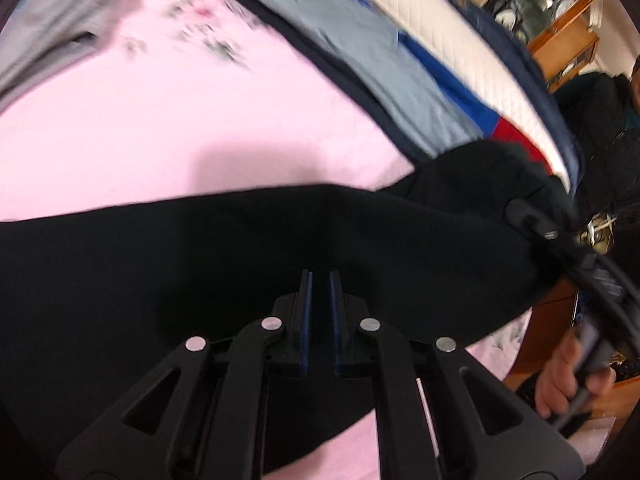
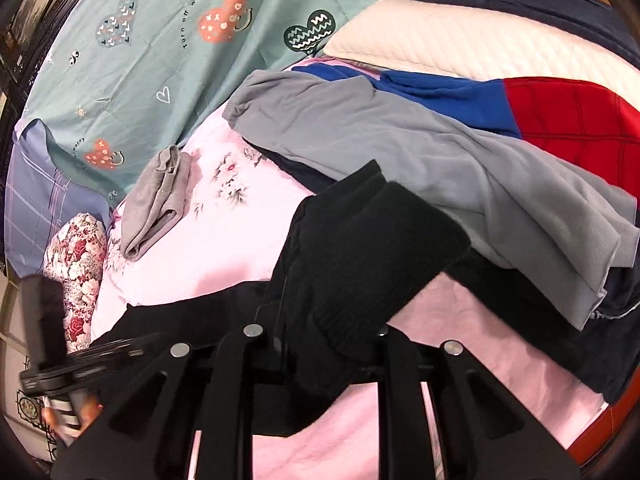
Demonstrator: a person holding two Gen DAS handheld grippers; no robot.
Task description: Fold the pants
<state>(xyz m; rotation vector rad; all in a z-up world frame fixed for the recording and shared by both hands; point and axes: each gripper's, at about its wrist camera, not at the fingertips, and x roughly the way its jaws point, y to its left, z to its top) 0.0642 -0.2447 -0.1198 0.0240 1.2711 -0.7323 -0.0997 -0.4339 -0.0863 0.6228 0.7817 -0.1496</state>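
Pants (image 1: 240,248) lay half-folded on bed (image 1: 120,140); my right claw (image 2: 320,344) clamped the cuff, left claw (image 1: 320,320) pinched together on fabric.

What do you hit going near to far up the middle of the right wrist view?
right hand-held gripper → black pants → grey pants → blue and red garment → white quilted pillow

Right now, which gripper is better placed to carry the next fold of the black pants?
Right, probably. The right gripper is clamped on the ribbed end of the black pants, lifted off the pink sheet. The left gripper is shut on a plain stretch of the cloth.
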